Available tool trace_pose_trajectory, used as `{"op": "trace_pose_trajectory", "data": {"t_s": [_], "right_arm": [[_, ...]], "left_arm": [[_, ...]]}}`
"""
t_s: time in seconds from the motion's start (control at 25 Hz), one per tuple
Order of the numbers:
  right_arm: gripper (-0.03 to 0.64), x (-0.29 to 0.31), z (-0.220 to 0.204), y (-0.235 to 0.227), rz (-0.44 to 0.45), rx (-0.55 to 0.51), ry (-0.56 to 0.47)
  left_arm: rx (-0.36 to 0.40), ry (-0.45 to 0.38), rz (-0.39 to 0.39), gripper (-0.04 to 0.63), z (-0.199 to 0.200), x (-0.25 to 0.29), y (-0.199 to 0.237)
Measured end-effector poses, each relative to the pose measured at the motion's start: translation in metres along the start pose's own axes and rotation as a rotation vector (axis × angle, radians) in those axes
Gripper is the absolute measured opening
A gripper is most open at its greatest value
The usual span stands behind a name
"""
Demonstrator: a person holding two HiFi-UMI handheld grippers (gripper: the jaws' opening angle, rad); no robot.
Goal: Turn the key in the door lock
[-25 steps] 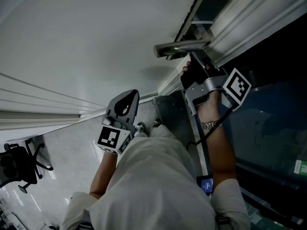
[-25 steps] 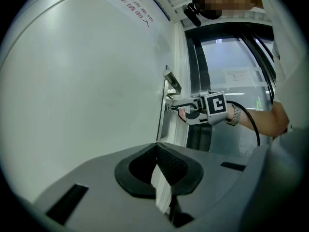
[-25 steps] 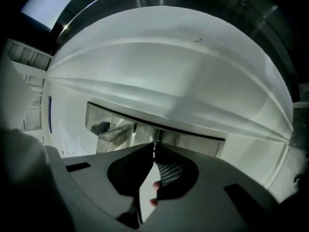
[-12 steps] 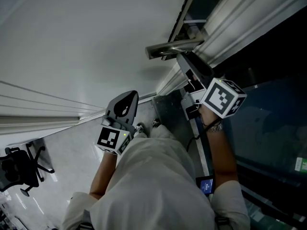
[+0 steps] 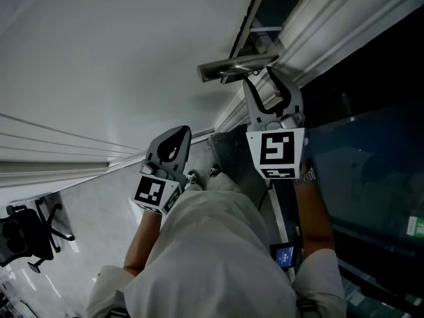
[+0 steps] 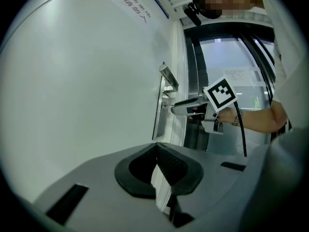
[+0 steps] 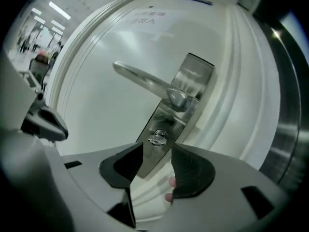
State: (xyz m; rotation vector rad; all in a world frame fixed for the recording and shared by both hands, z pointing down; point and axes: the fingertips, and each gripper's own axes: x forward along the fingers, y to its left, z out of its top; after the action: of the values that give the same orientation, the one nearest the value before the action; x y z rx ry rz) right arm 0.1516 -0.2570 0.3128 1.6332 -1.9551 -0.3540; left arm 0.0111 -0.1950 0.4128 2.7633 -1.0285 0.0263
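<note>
The white door (image 5: 119, 58) carries a metal lever handle (image 5: 235, 66) (image 7: 145, 81) on a long lock plate (image 7: 169, 124). A small silver key (image 7: 157, 138) sits in the keyhole below the lever. My right gripper (image 5: 266, 85) (image 7: 157, 151) points at the plate. Its jaws have opened within the last second; the key lies just past their tips, untouched. My left gripper (image 5: 176, 134) (image 6: 157, 148) hangs back left of the door plate, its tips together on nothing. From there the right gripper (image 6: 181, 109) shows level at the plate.
A dark glass panel (image 5: 371, 164) and metal frame (image 7: 285, 129) stand right of the door. An office chair (image 5: 26, 234) is on the tiled floor at lower left. A printed notice (image 7: 145, 18) hangs on the door above the handle.
The right gripper rolled about its own axis, swinging its marker cube to face the head camera, and its jaws came apart off the lock. The left gripper stayed put.
</note>
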Motion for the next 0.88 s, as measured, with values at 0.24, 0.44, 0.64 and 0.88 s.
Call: {"op": "trace_pose_trajectory", "data": {"t_s": [0.24,0.44,0.64,0.88], "right_arm": [[0.16,0.005,-0.001,-0.001,-0.097,-0.305,0.039],[0.16,0.009,0.007,-0.001,-0.138,-0.451,0.041],[0.158,0.014,0.011,0.004,-0.152,-0.543,0.037],[0.101,0.017,0.008,0.005,-0.167,-0.559,0.046]], "left_arm": [[-0.004,0.005,0.005,0.005,-0.003,-0.002,0.003],[-0.002,-0.016,0.009,0.005,0.003,-0.002,0.006],[-0.008,0.01,0.012,0.005,-0.005,-0.006,0.008],[0.002,-0.013,0.011,0.005,0.001,-0.006,0.011]]}}
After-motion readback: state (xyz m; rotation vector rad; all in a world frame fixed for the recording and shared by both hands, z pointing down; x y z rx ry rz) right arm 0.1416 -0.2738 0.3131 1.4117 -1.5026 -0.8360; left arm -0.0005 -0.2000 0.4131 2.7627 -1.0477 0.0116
